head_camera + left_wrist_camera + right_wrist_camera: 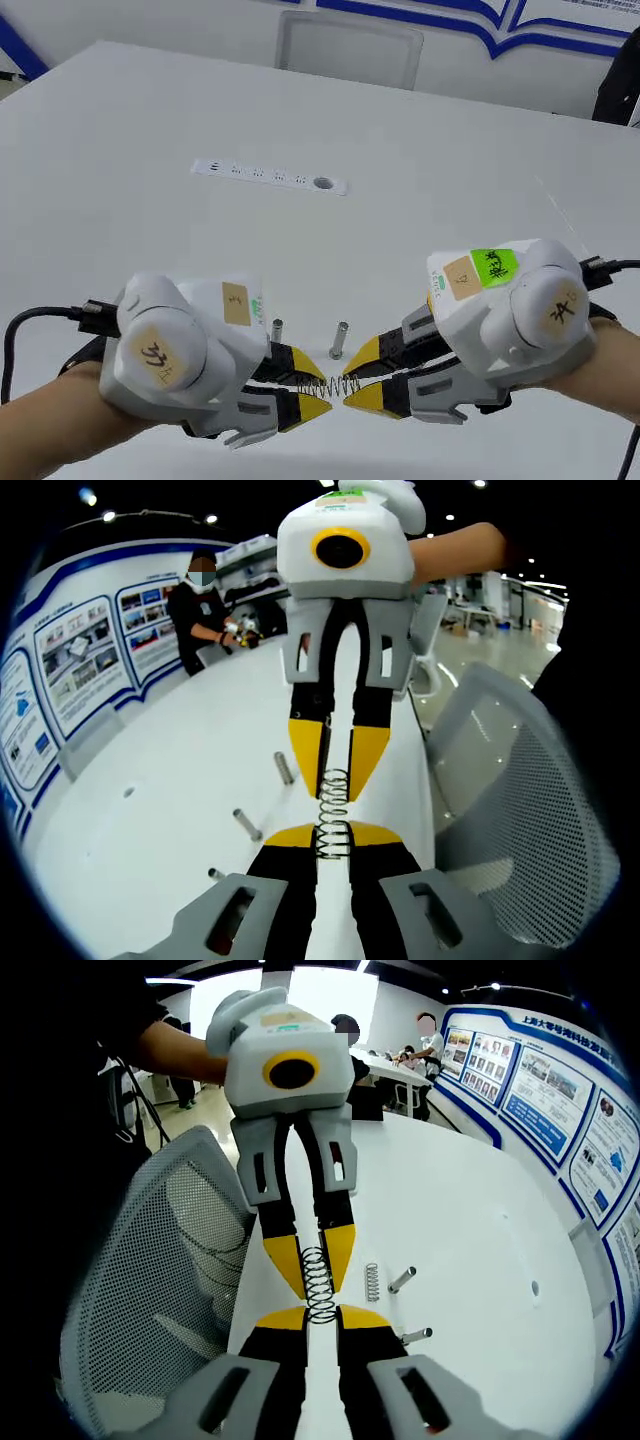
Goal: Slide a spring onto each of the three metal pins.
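Note:
A small metal spring (pixel 336 385) hangs level between my two grippers, just above the white table (pixel 300 240). My left gripper (pixel 327 391) is shut on one end and my right gripper (pixel 347 388) on the other, their yellow tips almost meeting. The left gripper view has the spring (pixel 332 815) running from my own tips (pixel 332 838) up into the right gripper's. Two bare pins (pixel 277 329) (pixel 340 340) stand just behind the tips. In the right gripper view a second spring (pixel 372 1281) sits beside two pins (pixel 401 1280); I cannot tell whether it is on a pin.
A white power strip (pixel 270 175) lies mid-table. One grey chair (pixel 350 45) stands at the far edge, and a mesh chair (pixel 530 780) stands close by the near edge. People (pixel 200 610) stand at another table in the background.

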Demonstrator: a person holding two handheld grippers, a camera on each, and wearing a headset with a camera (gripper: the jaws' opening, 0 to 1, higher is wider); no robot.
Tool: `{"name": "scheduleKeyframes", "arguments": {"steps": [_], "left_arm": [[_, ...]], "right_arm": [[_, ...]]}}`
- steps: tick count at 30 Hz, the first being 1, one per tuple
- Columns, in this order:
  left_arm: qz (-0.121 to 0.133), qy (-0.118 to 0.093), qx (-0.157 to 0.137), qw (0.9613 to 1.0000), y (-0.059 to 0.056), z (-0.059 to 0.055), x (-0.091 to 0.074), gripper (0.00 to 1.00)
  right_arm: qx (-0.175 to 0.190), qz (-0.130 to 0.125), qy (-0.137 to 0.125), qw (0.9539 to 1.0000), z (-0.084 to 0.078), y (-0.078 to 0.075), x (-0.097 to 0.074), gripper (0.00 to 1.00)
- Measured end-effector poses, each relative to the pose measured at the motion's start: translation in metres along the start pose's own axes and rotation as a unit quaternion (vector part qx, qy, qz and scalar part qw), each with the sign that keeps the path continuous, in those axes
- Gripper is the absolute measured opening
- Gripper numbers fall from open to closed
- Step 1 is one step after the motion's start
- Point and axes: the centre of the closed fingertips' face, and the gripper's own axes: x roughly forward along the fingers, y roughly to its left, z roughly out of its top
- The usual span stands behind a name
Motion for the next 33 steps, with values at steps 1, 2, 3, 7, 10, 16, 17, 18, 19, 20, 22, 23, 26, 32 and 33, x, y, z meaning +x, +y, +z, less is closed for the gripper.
{"name": "scheduleKeyframes", "arguments": {"steps": [1,2,3,7,10,16,17,18,19,20,22,23,26,32,33], "left_arm": [[-0.001,0.002,0.001,1.0,0.0,-0.001,0.0,0.1],[-0.001,0.003,0.002,1.0,-0.001,-0.002,0.001,0.1],[0.0,0.005,0.005,1.0,-0.001,-0.003,0.001,0.1],[0.001,0.005,0.003,1.0,-0.001,-0.004,0.001,0.1],[0.002,0.008,0.004,1.0,0.0,-0.005,0.002,0.1],[0.008,0.015,0.005,0.9998,0.003,-0.007,0.003,0.1],[0.008,0.015,0.003,0.9998,0.003,-0.008,0.003,0.1],[0.006,0.016,-0.002,0.9999,0.003,-0.008,0.003,0.1],[0.006,0.017,-0.001,0.9998,0.003,-0.009,0.003,0.1],[0.006,0.017,-0.001,0.9998,0.003,-0.01,0.003,0.1],[0.006,0.017,-0.002,0.9998,0.003,-0.011,0.004,0.1],[0.006,0.017,-0.003,0.9998,0.003,-0.011,0.004,0.1],[0.008,0.016,-0.004,0.9998,0.004,-0.011,0.003,0.1],[0.012,0.009,-0.013,0.9998,0.006,-0.01,0.0,0.1],[0.012,0.006,-0.018,0.9997,0.006,-0.009,0.0,0.1]], "right_arm": [[0.002,0.002,-0.004,1.0,0.002,0.001,0.0,0.11],[0.004,0.004,-0.008,1.0,0.003,0.002,-0.001,0.11],[0.005,0.005,-0.012,0.9999,0.005,0.002,-0.001,0.11],[0.004,0.008,-0.015,0.9999,0.011,0.005,-0.003,0.11],[0.016,0.01,-0.042,0.9989,0.023,0.004,-0.005,0.11],[0.031,0.008,-0.045,0.9985,0.026,0.001,-0.001,0.11],[0.034,0.008,-0.046,0.9983,0.026,0.001,0.0,0.11],[0.033,0.009,-0.046,0.9983,0.026,0.002,0.001,0.11],[0.032,0.01,-0.045,0.9984,0.026,0.002,0.002,0.11],[0.032,0.01,-0.046,0.9984,0.027,0.002,0.003,0.11],[0.035,0.011,-0.049,0.9981,0.028,0.002,0.004,0.11],[0.039,0.011,-0.053,0.9978,0.03,0.002,0.005,0.11],[0.041,0.01,-0.055,0.9976,0.032,0.001,0.007,0.11],[0.052,0.004,-0.066,0.9965,0.037,0.0,0.007,0.11],[0.053,0.003,-0.069,0.9962,0.039,-0.001,0.007,0.11]]}}
